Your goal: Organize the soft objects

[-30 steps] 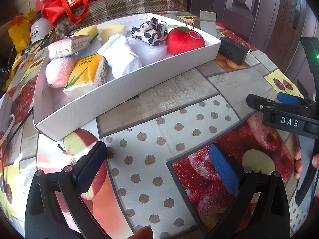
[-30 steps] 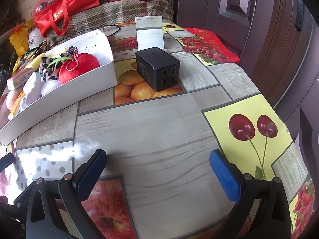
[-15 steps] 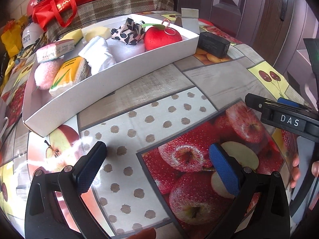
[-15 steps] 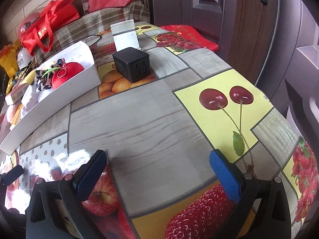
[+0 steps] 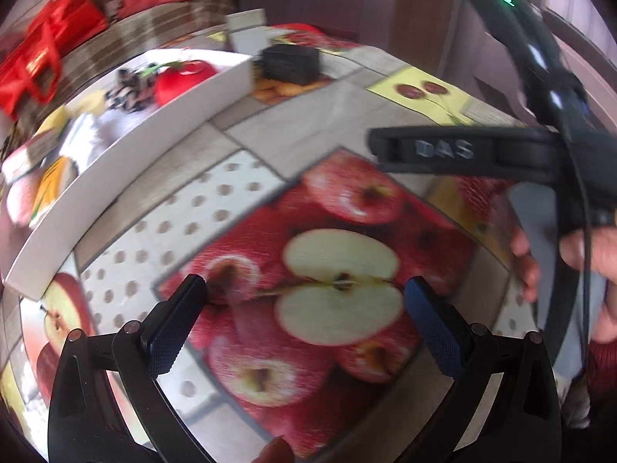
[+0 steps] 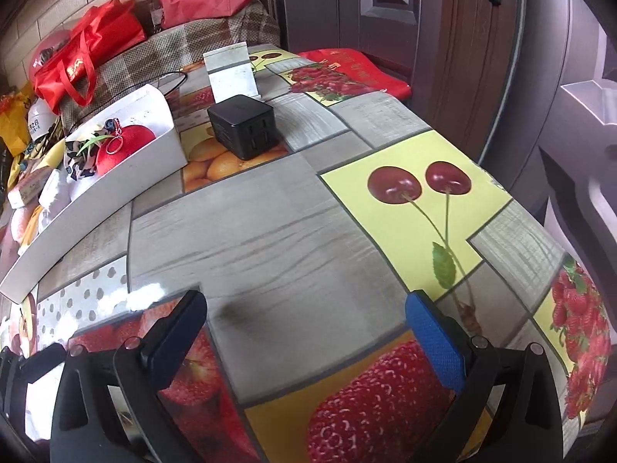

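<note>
A long white tray (image 5: 127, 158) (image 6: 96, 208) lies at the table's left and holds the soft things: a red plush apple (image 5: 183, 77) (image 6: 125, 146), a black-and-white spotted cloth (image 5: 129, 85) (image 6: 79, 162), white socks, tissue packs and a pink ball (image 5: 19, 200). My left gripper (image 5: 304, 320) is open and empty, low over the apple-print tablecloth, well clear of the tray. My right gripper (image 6: 308, 335) is open and empty too, near the front edge. The right tool's body, marked DAS (image 5: 443, 150), crosses the left wrist view, held by a hand (image 5: 578, 254).
A black charger block (image 6: 245, 127) (image 5: 291, 63) and a white card (image 6: 231, 73) stand behind the tray's right end. Red bags (image 6: 85, 50) and a plaid cloth pile sit at the far end. A wooden door (image 6: 443, 38) runs along the table's right edge.
Both grippers have drawn back toward the table's near edge and turned right; the tray and charger look farther off. Both stay open and empty. The left view is now motion-blurred.
</note>
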Available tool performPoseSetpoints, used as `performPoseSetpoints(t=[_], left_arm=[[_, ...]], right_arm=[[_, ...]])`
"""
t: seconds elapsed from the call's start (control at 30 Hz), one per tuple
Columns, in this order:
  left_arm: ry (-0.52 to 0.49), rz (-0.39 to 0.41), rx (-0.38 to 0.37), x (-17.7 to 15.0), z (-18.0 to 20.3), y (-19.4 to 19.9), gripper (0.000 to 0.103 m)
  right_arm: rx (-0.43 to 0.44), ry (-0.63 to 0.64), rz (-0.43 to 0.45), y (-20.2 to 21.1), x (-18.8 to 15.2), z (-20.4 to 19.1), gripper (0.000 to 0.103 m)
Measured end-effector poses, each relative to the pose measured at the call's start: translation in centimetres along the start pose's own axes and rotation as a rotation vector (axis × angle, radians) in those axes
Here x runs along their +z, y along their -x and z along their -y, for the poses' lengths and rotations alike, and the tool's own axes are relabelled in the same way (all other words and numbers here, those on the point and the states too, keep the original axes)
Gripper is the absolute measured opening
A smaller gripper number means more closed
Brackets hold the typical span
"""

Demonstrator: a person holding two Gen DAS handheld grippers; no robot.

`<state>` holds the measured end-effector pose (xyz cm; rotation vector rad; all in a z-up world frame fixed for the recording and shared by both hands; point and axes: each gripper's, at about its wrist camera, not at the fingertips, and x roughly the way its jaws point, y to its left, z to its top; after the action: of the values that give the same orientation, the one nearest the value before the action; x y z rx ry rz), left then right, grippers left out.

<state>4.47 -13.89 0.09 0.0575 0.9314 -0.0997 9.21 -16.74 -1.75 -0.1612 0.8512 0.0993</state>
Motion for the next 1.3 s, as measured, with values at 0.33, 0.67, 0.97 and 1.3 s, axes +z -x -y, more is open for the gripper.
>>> performPoseSetpoints(t=[0.33,0.67,0.97,1.3], left_arm=[[-0.064,-0.001,-0.049,0.1,1.3,-0.2,0.102],[-0.063,-0.001,-0.050,0.0,1.2,0.0,0.102],[-0.063,-0.001,-0.050,0.0,1.2,0.0,0.102],[-0.063,-0.001,-0.050,0.0,1.2,0.0,0.102]], right_arm=[[-0.010,-0.027,0.010,0.3,-0.2,1.4,0.103],[-0.051,0.004,-0.003,-0.1,-0.2,0.8,0.103],[-0.026,-0.007,0.003,0.1,-0.2,1.2,0.103],[0.010,-0.005,0.012,0.1,0.2,1.5,0.103]])
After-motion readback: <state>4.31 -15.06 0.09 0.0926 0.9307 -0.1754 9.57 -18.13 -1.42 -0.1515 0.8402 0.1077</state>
